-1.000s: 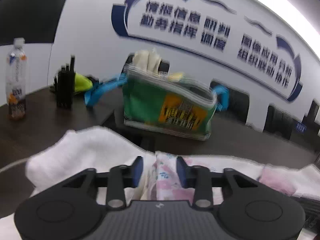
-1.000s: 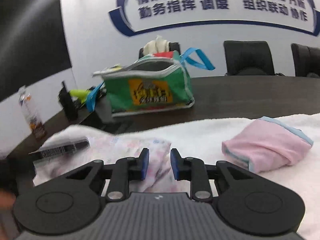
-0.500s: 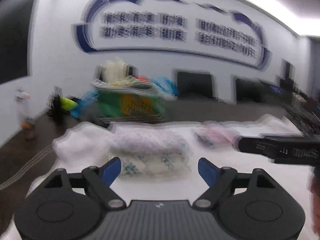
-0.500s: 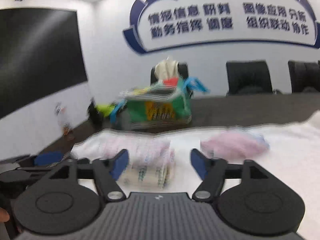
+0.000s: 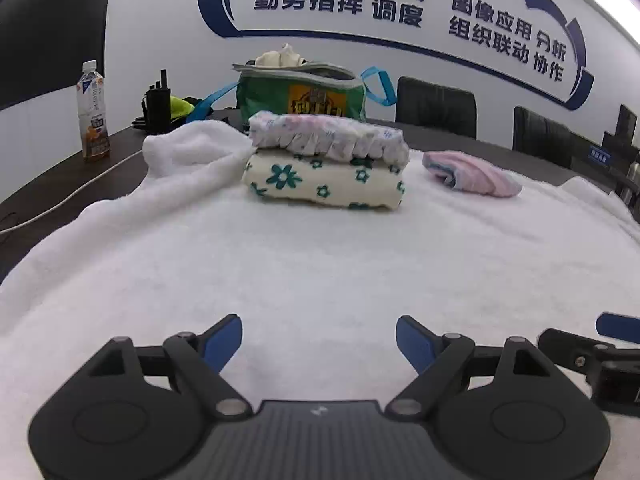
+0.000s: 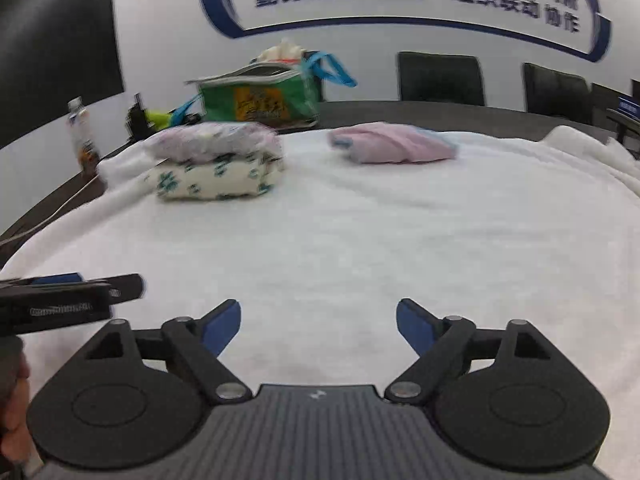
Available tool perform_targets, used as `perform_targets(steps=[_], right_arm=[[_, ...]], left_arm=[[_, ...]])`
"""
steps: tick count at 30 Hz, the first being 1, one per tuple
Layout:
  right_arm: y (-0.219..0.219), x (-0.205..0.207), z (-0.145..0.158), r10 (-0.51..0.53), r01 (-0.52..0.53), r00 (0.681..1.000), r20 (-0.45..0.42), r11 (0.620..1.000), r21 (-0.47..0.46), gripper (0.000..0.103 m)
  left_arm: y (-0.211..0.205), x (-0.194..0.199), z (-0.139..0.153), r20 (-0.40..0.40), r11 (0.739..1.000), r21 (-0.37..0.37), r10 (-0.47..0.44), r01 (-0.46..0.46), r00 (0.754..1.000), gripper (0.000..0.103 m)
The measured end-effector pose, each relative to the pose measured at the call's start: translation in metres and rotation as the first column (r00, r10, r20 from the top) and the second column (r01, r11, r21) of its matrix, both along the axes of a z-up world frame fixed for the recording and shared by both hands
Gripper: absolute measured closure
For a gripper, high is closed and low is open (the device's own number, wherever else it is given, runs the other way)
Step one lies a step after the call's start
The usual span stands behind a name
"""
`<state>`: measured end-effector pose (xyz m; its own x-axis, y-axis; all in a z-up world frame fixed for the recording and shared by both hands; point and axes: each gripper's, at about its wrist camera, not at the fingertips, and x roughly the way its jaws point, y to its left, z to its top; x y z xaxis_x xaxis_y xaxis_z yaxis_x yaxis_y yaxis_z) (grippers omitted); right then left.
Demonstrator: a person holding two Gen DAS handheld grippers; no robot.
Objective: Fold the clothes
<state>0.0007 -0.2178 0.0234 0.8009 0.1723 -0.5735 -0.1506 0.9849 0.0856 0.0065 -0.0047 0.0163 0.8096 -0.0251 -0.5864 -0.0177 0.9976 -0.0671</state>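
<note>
- Clothes come first: a folded white cloth with small pale flowers sits right on top of a folded cream cloth with green flowers, a neat pile of two.
- Both lie on the fluffy white blanket that covers the dark counter, at its far left part.
- A soft pink cloth with a blue edge lies apart, to the right of the pile. It looks loosely rolled up, so it is likely next.
- The left hand-held gripper is let go, its blue jaws spread wide with only blanket between them. Its jaws have just been opening.
- The right hand-held gripper is also let go and holds nothing; its jaws have just been opening too.
- To do it well, I would reach for the pink cloth slowly, pinch two corners, spread it flat, then fold edge to edge.
- Keep away from the pile so it does not tip over.
</note>
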Motion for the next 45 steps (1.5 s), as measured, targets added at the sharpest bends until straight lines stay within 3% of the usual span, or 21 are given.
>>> perform_targets(steps=[5, 8, 17, 22, 45], right_arm=[[0.021, 0.006, -0.015, -0.01, 0.008, 1.0, -0.018, 0.996, -0.087, 0.005], [0.018, 0.007, -0.021, -0.011, 0.007, 0.999, -0.048, 0.997, -0.081, 0.002], [0.017, 0.008, -0.028, -0.019, 0.012, 0.997, -0.076, 0.997, -0.08, 0.0], [0.016, 0.007, -0.028, -0.02, 0.014, 0.997, -0.075, 0.997, -0.078, 0.0], [0.022, 0.007, -0.029, -0.035, 0.028, 0.997, -0.064, 0.993, -0.115, 0.0]], left_arm=[[0.003, 0.0, -0.009, -0.036, 1.0, 0.012, -0.002, 0.003, 0.999, 0.015], [-0.001, -0.002, -0.012, -0.048, 0.999, 0.034, -0.021, 0.022, 0.999, 0.006], [-0.006, -0.004, -0.014, -0.063, 0.997, 0.077, 0.002, 0.003, 0.998, 0.0], [-0.01, -0.006, -0.014, -0.064, 0.995, 0.104, -0.003, 0.01, 0.998, 0.0], [-0.007, -0.007, -0.014, -0.072, 0.997, 0.079, -0.004, 0.01, 0.997, 0.0]])
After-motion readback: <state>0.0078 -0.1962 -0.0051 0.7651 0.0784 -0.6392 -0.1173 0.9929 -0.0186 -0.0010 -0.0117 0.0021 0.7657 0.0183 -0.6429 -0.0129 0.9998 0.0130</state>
